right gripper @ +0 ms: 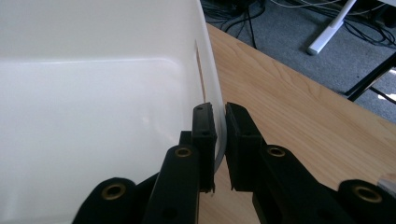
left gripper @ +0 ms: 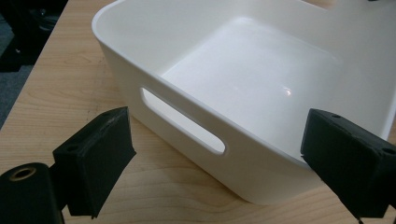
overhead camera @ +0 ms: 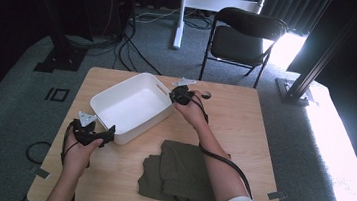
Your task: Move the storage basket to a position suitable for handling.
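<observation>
Shirt [overhead camera: 179, 173]: near tabletop [overhead camera: 243, 137] edge. Bin [overhead camera: 130, 106]: right claw [right gripper: 220, 140] pinches 1 wall; left claw [left gripper: 224, 158] open, ungripped. Risk: 1-sided lift tips bin.

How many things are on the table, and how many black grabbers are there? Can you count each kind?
White plastic bin: 1
Folded olive-green cloth: 1
Black grippers: 2, the left gripper with jaws wide by the bin's near wall, the right gripper clamped on the bin's rim
Total: 4
</observation>
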A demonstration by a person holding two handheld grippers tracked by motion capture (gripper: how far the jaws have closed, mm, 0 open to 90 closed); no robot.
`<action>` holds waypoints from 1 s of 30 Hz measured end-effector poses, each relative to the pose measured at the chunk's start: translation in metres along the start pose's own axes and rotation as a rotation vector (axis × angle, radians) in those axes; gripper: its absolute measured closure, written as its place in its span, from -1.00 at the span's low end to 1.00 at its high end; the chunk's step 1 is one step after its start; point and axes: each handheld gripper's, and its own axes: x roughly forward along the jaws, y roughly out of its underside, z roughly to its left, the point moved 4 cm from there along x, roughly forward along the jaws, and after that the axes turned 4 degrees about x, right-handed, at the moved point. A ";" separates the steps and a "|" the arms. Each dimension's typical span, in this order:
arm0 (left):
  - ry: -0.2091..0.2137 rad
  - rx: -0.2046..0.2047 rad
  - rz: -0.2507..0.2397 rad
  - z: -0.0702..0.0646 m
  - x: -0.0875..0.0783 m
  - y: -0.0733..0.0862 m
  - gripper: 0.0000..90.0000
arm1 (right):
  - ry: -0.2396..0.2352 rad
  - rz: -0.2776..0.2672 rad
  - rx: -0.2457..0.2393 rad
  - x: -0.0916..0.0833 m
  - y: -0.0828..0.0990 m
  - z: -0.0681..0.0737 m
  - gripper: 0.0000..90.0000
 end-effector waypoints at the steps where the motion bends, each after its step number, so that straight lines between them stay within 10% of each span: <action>1: 0.001 0.000 0.001 0.000 0.001 0.000 -0.77 | 0.002 0.002 0.002 -0.003 0.002 -0.001 0.85; 18: 0.031 -0.009 0.007 -0.015 0.015 -0.004 -0.76 | 0.047 0.015 0.054 -0.035 0.025 -0.016 0.85; 25: 0.060 0.021 -0.003 -0.023 0.021 -0.007 -0.55 | 0.043 0.011 0.075 -0.047 0.034 -0.026 0.85; 26: 0.143 0.005 -0.017 -0.028 0.026 -0.008 -0.25 | 0.052 0.012 0.066 -0.050 0.035 -0.028 0.86; 30: 0.122 0.016 -0.007 -0.033 0.029 -0.009 -0.10 | 0.057 0.007 0.061 -0.053 0.038 -0.029 0.86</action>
